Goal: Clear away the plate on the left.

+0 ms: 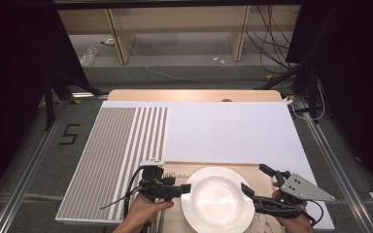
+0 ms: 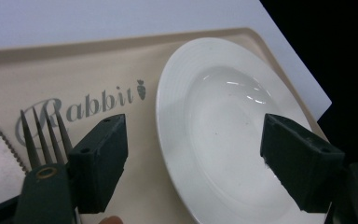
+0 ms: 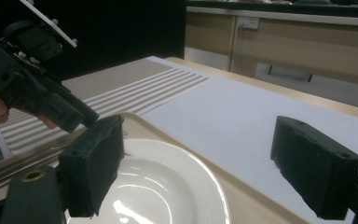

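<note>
White plate point(image 1: 218, 204) sits at the near edge of the table, resting on a beige tray point(image 1: 175, 216) printed with the word "Rabbit" and a small carrot mark point(image 2: 141, 88). The tray lies on a white sheet point(image 1: 228, 131) covering the right part of the tabletop, with a grey-and-white striped mat point(image 1: 114, 155) spread alongside it to the left.

A person's two hands come in from the near side, each holding a black two-jaw gripper, one on either flank of the plate. The left gripper point(image 1: 187, 188) hangs at the plate's left rim; in the left gripper view its jaws stand wide apart above the dish with nothing pinched between them, the pads clear of the rim. A fork point(image 2: 44, 135) lies on the tray just left of the plate, its tines pointing toward the lettering, and the serrated edge of a knife point(image 2: 2, 140) shows beside it.

The right gripper point(image 1: 257, 180) is poised over the plate's right rim, a grey three-cornered plate point(image 1: 305, 187) on its top. In the right gripper view its jaws are likewise spread wide and hold nothing, the dish's rim below and between them, the other gripper visible across the dish.

Beyond the table, wooden furniture legs and loose cables show on a grey floor.
</note>
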`<state>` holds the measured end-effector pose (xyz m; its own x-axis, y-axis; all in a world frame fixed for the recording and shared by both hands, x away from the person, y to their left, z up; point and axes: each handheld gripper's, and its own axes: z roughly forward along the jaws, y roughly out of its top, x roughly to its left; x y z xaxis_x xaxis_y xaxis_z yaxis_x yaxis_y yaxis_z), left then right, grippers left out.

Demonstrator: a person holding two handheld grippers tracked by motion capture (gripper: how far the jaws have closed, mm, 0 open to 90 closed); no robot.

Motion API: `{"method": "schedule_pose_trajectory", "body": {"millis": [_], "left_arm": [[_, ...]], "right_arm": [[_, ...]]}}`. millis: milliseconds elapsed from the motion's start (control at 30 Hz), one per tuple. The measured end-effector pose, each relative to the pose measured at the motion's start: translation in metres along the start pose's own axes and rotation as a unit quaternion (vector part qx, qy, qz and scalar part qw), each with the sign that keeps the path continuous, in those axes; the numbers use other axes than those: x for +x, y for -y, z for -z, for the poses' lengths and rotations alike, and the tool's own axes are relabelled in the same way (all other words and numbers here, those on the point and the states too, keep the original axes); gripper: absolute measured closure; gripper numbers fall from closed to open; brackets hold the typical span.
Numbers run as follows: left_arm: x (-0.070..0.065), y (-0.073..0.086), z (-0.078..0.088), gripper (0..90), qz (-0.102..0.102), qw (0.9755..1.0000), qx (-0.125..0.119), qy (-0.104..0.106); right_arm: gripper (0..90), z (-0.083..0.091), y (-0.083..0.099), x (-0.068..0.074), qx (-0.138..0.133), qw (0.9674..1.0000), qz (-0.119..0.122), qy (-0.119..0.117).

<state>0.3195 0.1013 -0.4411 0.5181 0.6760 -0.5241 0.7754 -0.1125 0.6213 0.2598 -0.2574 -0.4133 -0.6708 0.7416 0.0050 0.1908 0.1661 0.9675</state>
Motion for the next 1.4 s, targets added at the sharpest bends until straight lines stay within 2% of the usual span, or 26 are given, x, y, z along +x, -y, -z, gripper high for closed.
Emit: {"method": "schedule_pose_trajectory", "body": {"millis": [233,467,567,633,800,1000,1133,1400], "left_arm": [[0.0,-0.002,0.011,22.9,-0.022,0.999,-0.038,0.009],[-0.004,-0.004,0.021,22.8,-0.057,0.9958,-0.072,0.009],[-0.006,-0.004,0.025,22.7,-0.075,0.9937,-0.082,0.0],[-0.006,-0.003,0.027,22.4,-0.09,0.9916,-0.092,-0.015],[-0.004,-0.003,0.032,22.5,-0.105,0.9871,-0.117,-0.029],[0.0,-0.001,0.038,22.3,-0.122,0.9822,-0.14,-0.027],[0.001,0.0,0.041,22.3,-0.138,0.9778,-0.156,-0.028],[0.004,0.003,0.043,21.6,-0.15,0.974,-0.168,-0.022]], "right_arm": [[17.9,0.0,0.0,0.0,-0.001,1.0,0.0,0.0],[17.8,0.0,0.0,0.0,0.0,1.0,-0.001,0.0],[17.8,0.0,0.0,0.0,0.0,1.0,-0.001,0.0],[17.8,0.0,0.0,0.0,0.0,1.0,-0.002,0.0],[17.8,0.0,0.0,0.0,0.0,1.0,-0.002,0.0],[17.7,0.0,0.0,0.0,0.001,1.0,-0.004,0.0],[17.7,0.0,0.0,0.0,-0.001,1.0,-0.003,-0.001],[17.7,0.0,0.0,-0.001,-0.003,1.0,-0.006,-0.002]]}}
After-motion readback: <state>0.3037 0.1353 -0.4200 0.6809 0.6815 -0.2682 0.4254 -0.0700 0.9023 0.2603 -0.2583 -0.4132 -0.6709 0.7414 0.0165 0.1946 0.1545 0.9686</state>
